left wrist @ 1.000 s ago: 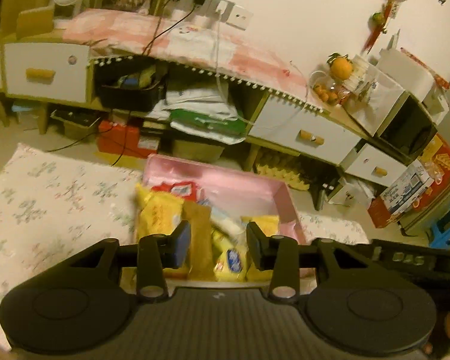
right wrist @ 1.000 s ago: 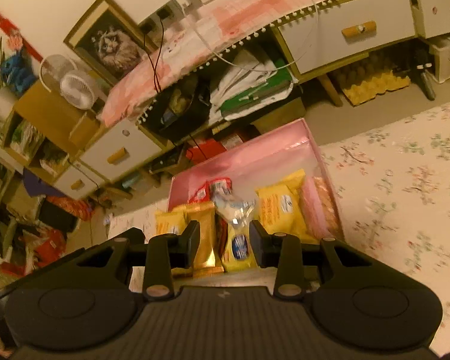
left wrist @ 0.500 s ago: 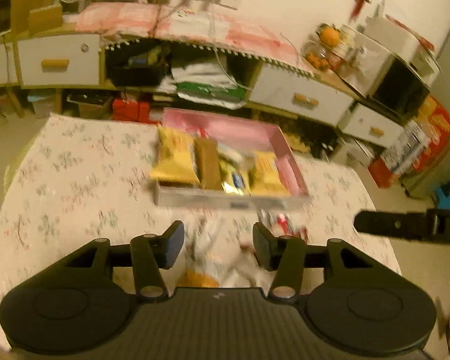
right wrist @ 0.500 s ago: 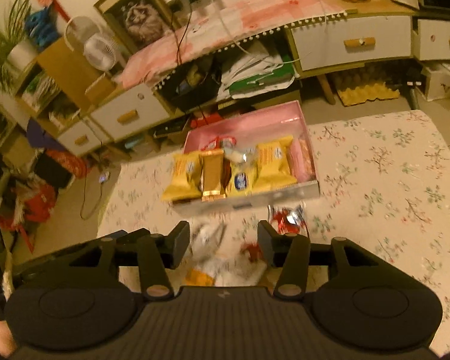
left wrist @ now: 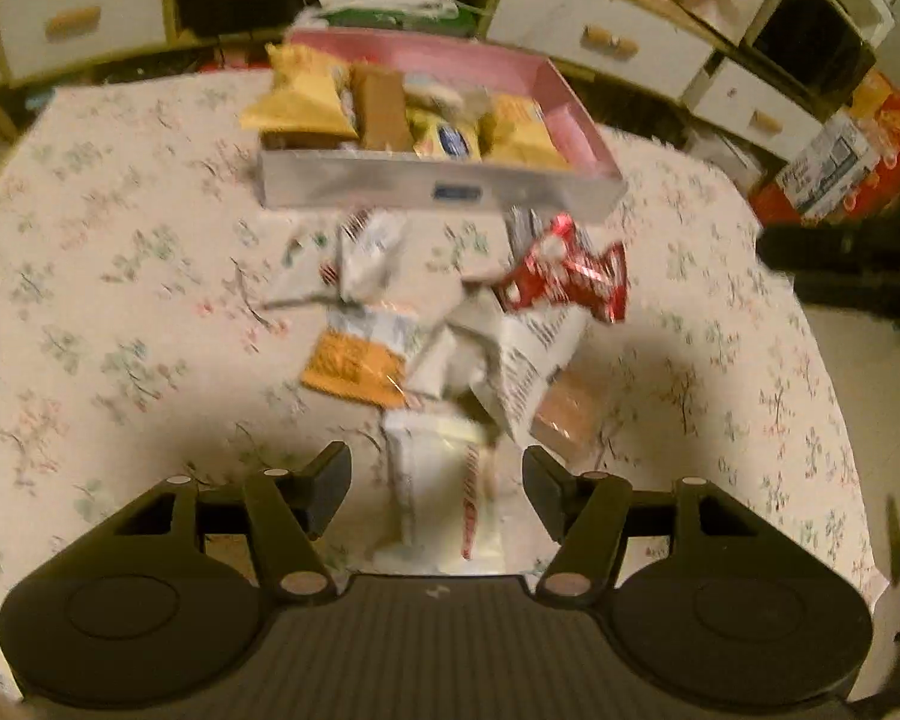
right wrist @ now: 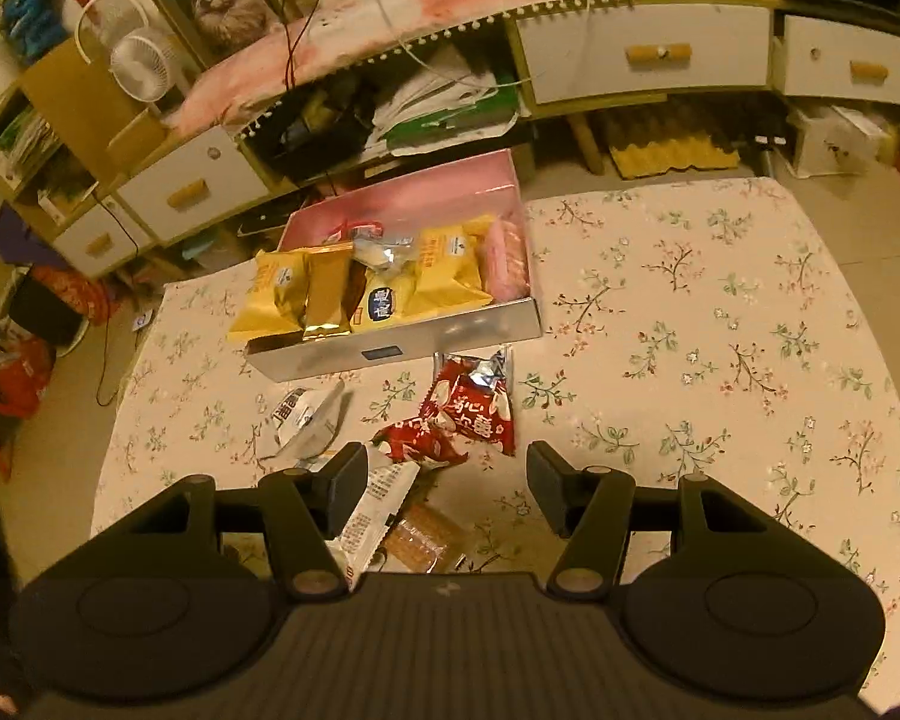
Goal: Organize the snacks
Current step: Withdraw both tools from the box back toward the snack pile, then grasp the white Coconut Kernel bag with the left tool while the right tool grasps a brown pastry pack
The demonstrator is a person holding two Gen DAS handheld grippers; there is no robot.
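Stowed in pink-lined box (right wrist: 390, 354) at far edge of floral-clothed bench (right wrist: 720, 330): yellow snack packets (right wrist: 276, 294), gold bar (right wrist: 327, 294), clear-wrapped piece, pink packet. Roughly half done, by estimate.

Loose on bench, just before box: red packets (right wrist: 474, 408), white wrappers (left wrist: 366, 252), orange packet (left wrist: 354, 366), brown biscuit pack (left wrist: 564, 414).

Left claw (left wrist: 437, 483): spreading, over white packet (left wrist: 444, 498), pinching nothing.

Right claw (right wrist: 447, 480): spreading, empty.
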